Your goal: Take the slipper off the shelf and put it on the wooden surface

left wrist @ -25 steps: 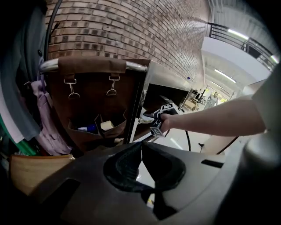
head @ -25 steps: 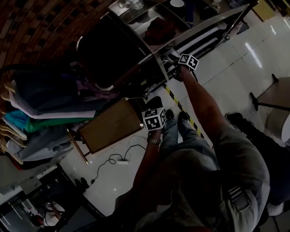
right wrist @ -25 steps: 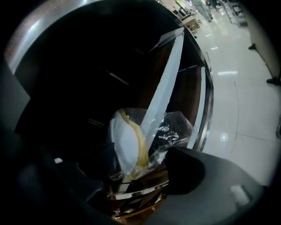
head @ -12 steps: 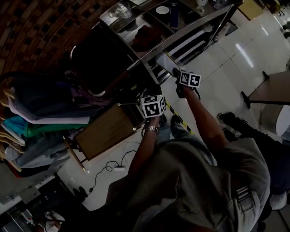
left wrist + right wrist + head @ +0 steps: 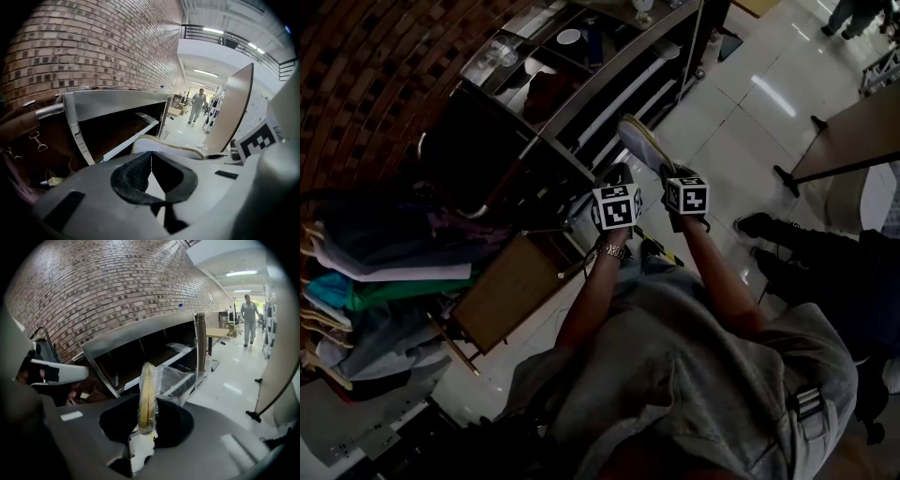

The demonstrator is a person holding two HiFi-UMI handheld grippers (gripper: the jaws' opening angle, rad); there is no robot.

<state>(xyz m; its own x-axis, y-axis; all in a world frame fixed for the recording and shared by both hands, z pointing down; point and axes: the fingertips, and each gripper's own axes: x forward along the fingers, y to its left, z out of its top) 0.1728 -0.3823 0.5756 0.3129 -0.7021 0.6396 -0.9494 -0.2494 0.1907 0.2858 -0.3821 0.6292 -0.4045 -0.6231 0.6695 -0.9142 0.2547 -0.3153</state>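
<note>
The slipper (image 5: 639,141) was already off the shelf (image 5: 609,70). It stood in the air in the upper middle of the head view, in front of the shelf's metal edge. The right gripper (image 5: 149,420) had its jaws pressed on it, and in that gripper's view the slipper showed edge-on, wrapped in a clear plastic film. The left gripper (image 5: 151,168) was just beside it, with its jaws together and nothing between them.

I think the step in hand was the carry to the wooden surface (image 5: 514,289), which lay lower and to the left of centre. To do it well, the grip should stay firm, because the film looks slippery and the hold is only on a thin edge. The slipper should then go down flat, not be dropped.

The left gripper stood on the way toward the wood, so it could move aside first. Hanging clothes (image 5: 384,281) crowded the left edge, close to the wooden surface. A brick wall (image 5: 117,287) was behind the shelf, and a person (image 5: 249,310) walked far away on the bright floor.
</note>
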